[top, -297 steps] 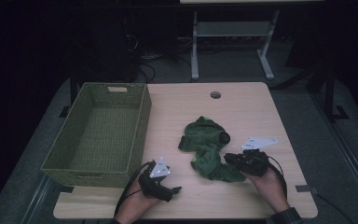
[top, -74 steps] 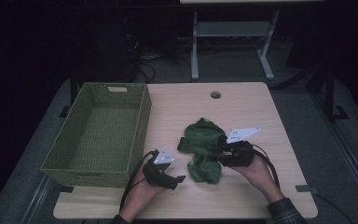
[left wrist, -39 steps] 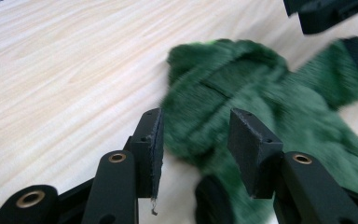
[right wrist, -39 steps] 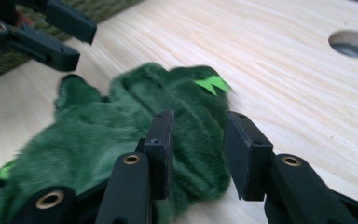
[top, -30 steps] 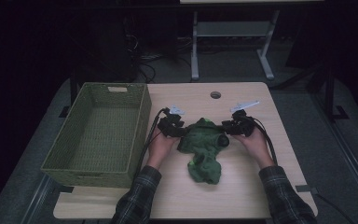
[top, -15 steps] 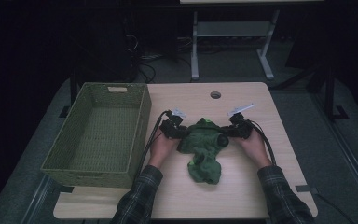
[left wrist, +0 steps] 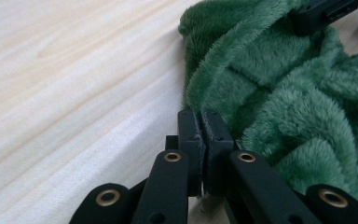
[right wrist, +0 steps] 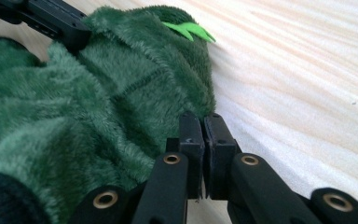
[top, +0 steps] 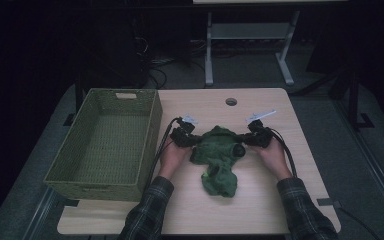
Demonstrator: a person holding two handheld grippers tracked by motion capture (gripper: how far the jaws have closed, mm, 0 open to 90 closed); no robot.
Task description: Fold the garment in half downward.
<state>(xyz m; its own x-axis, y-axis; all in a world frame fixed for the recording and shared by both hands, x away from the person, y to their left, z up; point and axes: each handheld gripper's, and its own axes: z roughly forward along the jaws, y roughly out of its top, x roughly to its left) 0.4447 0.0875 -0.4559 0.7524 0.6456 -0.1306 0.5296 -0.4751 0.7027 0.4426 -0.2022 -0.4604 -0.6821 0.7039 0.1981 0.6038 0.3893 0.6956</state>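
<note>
Empty green wicker basket (top: 105, 145) left on the wooden table (top: 260, 210).

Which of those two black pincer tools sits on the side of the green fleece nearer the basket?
The left gripper, at the green fleece garment's left edge, beside the woven basket. The right gripper pinches the opposite edge.

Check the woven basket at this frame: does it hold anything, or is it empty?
Empty. The high view shows the basket with its bare woven floor; the green garment lies bunched on the table beside it.
</note>
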